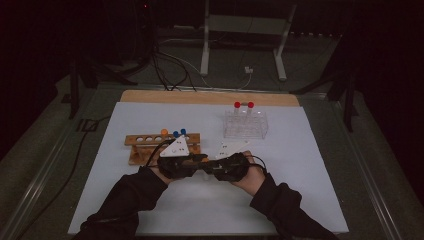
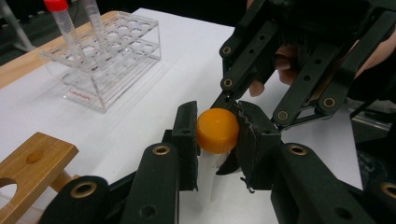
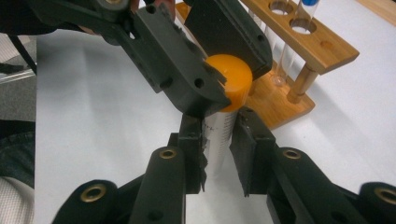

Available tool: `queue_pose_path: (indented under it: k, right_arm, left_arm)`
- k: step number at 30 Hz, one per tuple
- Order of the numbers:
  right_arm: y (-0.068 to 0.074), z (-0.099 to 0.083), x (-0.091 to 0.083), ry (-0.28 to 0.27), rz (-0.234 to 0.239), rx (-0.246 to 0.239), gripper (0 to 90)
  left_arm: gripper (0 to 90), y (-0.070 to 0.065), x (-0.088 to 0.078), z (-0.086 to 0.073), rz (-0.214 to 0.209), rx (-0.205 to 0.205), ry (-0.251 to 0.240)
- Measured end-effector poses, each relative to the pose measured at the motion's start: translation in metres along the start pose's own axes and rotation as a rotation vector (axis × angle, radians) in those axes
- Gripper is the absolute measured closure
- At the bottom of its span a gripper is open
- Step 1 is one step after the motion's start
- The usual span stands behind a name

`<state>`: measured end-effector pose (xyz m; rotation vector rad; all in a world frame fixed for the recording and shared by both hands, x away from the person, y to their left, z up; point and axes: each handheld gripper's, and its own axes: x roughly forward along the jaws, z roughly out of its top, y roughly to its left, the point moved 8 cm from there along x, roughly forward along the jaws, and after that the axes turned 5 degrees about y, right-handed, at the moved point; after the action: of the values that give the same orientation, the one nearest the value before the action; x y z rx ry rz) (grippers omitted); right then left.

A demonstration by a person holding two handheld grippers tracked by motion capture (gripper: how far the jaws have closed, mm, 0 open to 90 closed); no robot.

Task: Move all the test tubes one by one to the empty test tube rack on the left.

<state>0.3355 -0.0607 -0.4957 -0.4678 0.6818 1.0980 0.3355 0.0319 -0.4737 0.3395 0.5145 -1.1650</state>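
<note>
Gripping the orange screw cap (image 2: pixel 217 130), the left gripper (image 2: pixel 215 140) risks slipping; the right gripper (image 3: pixel 219 154) clamps the clear plastic tube (image 3: pixel 218 133) loosely.

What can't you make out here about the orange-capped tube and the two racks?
- Orange-capped tube: its lower end is hidden by the left gripper jaws in the left gripper view; its printed scale is too blurred to read in the right gripper view.
- Wooden rack: its right part is covered by the grey plate in the high view.
- Clear rack: its red label is too small to read in the left gripper view.
- Right gripper: its hold on the tube body is too dark in the high view.
</note>
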Motion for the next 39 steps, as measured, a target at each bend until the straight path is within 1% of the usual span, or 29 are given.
queue_pose_path:
  k: [1, 2, 4, 6, 8, 9, 11, 13, 15, 18, 20, 21, 23, 26, 28, 30, 34, 39]
  right_arm:
    - [0.0, 0.001, -0.001, -0.005, -0.005, 0.005, 68.0]
    - [0.0, 0.001, -0.002, -0.007, -0.002, 0.005, 66.1]
    - [-0.001, 0.003, -0.005, -0.021, -0.012, 0.005, 60.2]
    - [-0.003, 0.004, -0.009, -0.034, -0.016, 0.016, 54.8]
    - [-0.006, 0.005, -0.014, -0.054, -0.03, 0.024, 49.4]
    - [-0.007, 0.006, -0.017, -0.067, -0.033, 0.031, 46.3]
    - [-0.009, 0.007, -0.021, -0.082, -0.038, 0.041, 41.3]
    - [-0.011, 0.008, -0.024, -0.094, -0.046, 0.052, 35.8]
    - [-0.013, 0.008, -0.027, -0.099, -0.055, 0.058, 30.0]
    - [-0.014, 0.007, -0.03, -0.114, -0.056, 0.072, 23.5]
    - [-0.014, 0.007, -0.032, -0.117, -0.059, 0.078, 18.4]
    - [-0.015, 0.006, -0.032, -0.118, -0.062, 0.083, 16.0]
    - [-0.015, 0.006, -0.033, -0.119, -0.063, 0.087, 13.4]
    - [-0.017, 0.005, -0.034, -0.122, -0.06, 0.097, 3.7]
    - [-0.018, 0.004, -0.035, -0.125, -0.057, 0.103, 1.3]
    - [-0.018, 0.004, -0.037, -0.137, -0.041, 0.108, 0.0]
    - [-0.021, 0.004, -0.039, -0.148, -0.044, 0.119, 0.0]
    - [-0.023, 0.004, -0.041, -0.151, -0.056, 0.121, 0.0]
  left_arm:
    - [71.7, 0.0, -0.002, 0.001, 0.001, 0.0, -0.001]
    - [71.8, 0.001, -0.005, 0.001, -0.001, -0.002, -0.004]
    - [71.8, 0.004, -0.011, 0.002, 0.011, -0.005, -0.009]
    - [71.8, 0.008, -0.019, 0.002, 0.023, -0.014, -0.013]
    - [71.8, 0.012, -0.028, 0.002, 0.033, -0.022, -0.022]
    - [71.8, 0.015, -0.032, 0.002, 0.05, -0.021, -0.021]
    - [71.9, 0.019, -0.041, 0.001, 0.065, -0.032, -0.025]
    - [71.9, 0.025, -0.051, 0.0, 0.09, -0.037, -0.026]
    - [71.9, 0.03, -0.061, 0.001, 0.116, -0.046, -0.035]
    - [71.9, 0.038, -0.076, 0.002, 0.147, -0.06, -0.049]
    - [71.9, 0.043, -0.085, 0.002, 0.173, -0.06, -0.049]
    - [71.9, 0.046, -0.09, 0.001, 0.18, -0.065, -0.051]
    - [71.9, 0.051, -0.098, 0.001, 0.205, -0.073, -0.056]
    - [71.9, 0.059, -0.11, 0.0, 0.238, -0.085, -0.061]
    - [71.9, 0.067, -0.117, -0.001, 0.269, -0.101, -0.067]
    - [71.8, 0.073, -0.122, -0.002, 0.288, -0.116, -0.073]
    - [71.9, 0.087, -0.128, -0.004, 0.327, -0.13, -0.064]
    - [71.8, 0.104, -0.133, -0.004, 0.366, -0.147, -0.074]
